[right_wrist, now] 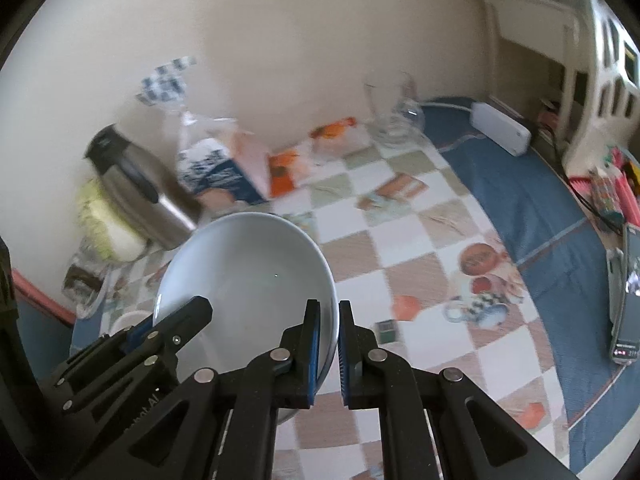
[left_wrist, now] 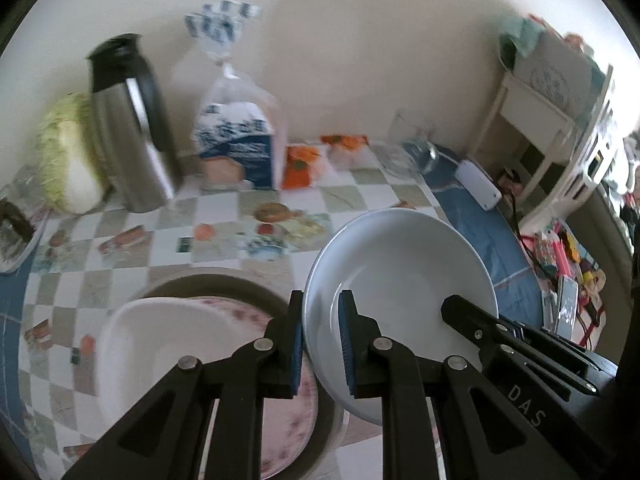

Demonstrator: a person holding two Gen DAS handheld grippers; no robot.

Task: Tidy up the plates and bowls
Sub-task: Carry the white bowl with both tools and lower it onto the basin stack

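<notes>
A white bowl (left_wrist: 400, 276) is held in the air between both grippers. My left gripper (left_wrist: 322, 344) is shut on its left rim. My right gripper (right_wrist: 329, 354) is shut on its right rim; the bowl also shows in the right wrist view (right_wrist: 248, 268). The right gripper's body (left_wrist: 520, 344) reaches in at the bowl's right side. Below and left, a white squarish dish (left_wrist: 160, 344) lies on a pink floral plate (left_wrist: 288, 432), which sits on a dark round plate (left_wrist: 224, 284).
On the checked tablecloth (left_wrist: 224, 208) stand a steel thermos (left_wrist: 128, 128), a cabbage (left_wrist: 68, 156), a bread bag (left_wrist: 236, 136) and a glass jug (left_wrist: 412, 140). A white power strip (left_wrist: 478, 184) lies at the right. A phone (right_wrist: 628, 300) lies at the table's right edge.
</notes>
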